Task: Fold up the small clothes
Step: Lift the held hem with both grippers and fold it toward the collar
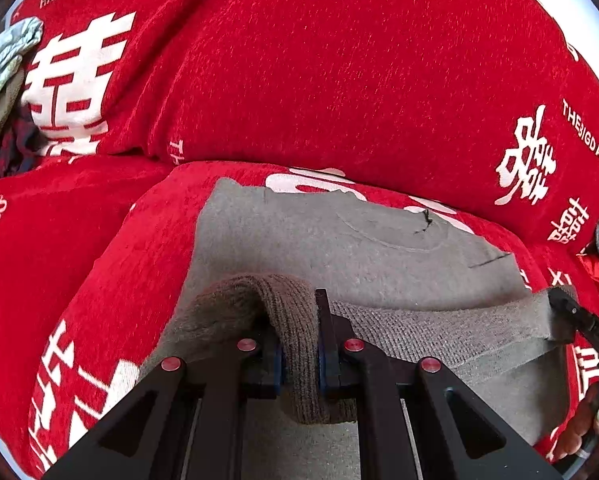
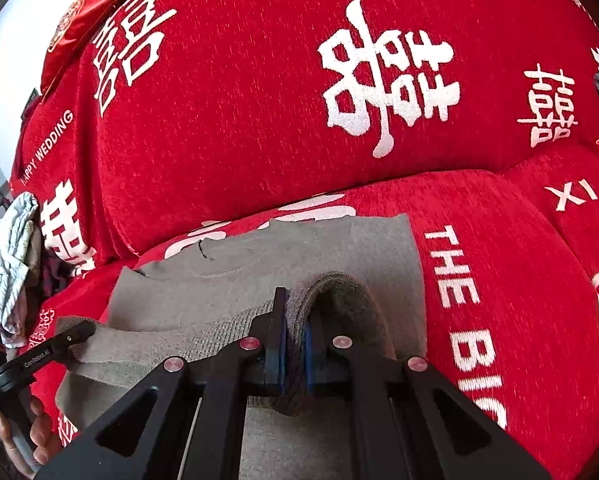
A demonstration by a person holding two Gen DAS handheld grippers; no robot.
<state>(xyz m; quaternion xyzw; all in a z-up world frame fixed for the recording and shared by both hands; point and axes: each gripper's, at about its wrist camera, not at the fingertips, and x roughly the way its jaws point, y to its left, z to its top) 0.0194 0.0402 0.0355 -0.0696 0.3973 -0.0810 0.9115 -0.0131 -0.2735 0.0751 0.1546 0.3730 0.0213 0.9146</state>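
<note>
A red sofa cover (image 1: 339,80) with white lettering spans the backrest and seat, with open cloth beyond the garment and to its sides. A grey sweater (image 1: 319,240) lies flat on the seat cushion, its near ribbed hem lifted. The left gripper (image 1: 301,344) points downward, clamped on the hem's left corner; the right gripper (image 2: 295,340), angled alike, pinches the right corner.

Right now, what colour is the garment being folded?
Grey-brown garment, clearest in the left wrist view.
</note>
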